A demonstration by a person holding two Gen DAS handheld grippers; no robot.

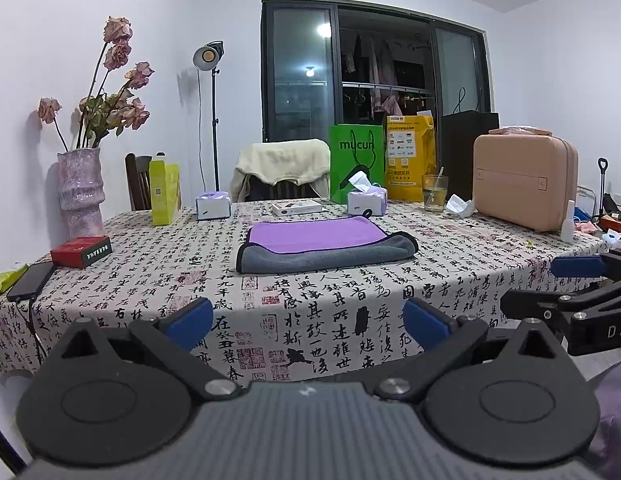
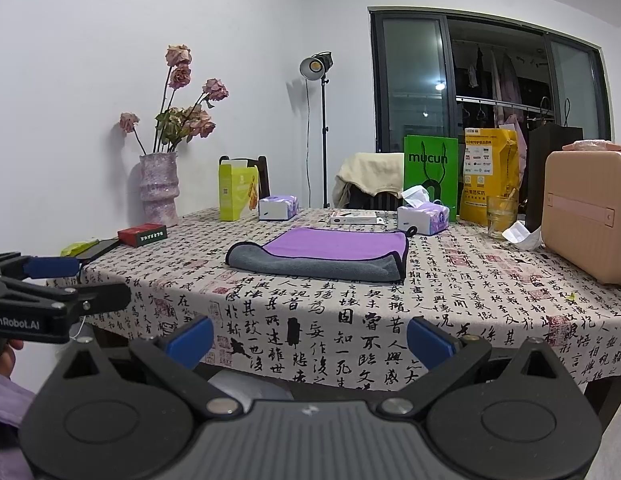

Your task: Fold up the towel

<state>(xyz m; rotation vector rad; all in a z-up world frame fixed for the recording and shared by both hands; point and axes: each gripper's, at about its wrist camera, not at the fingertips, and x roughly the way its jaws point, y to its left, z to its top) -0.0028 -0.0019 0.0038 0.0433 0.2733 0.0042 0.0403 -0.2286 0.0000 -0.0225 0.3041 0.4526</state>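
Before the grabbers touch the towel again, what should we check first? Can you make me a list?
1. Left gripper open and holding nothing: ok.
2. Right gripper open and holding nothing: ok.
3. Towel lying flat on the table, already folded over: ok.
4. Nothing sitting on the towel: ok.
5. Tissue pack close behind the towel, might get bumped: not ok.
6. Towel edges lined up neatly: cannot tell.

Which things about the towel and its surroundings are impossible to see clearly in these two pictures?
- Towel: number of layers not countable in either wrist view; the low angle shows only the top.
- Right gripper: its body cut off by the left wrist view's right edge.
- Pink case: right part cut off by the right wrist view's edge.
- Red box: label too small to read.
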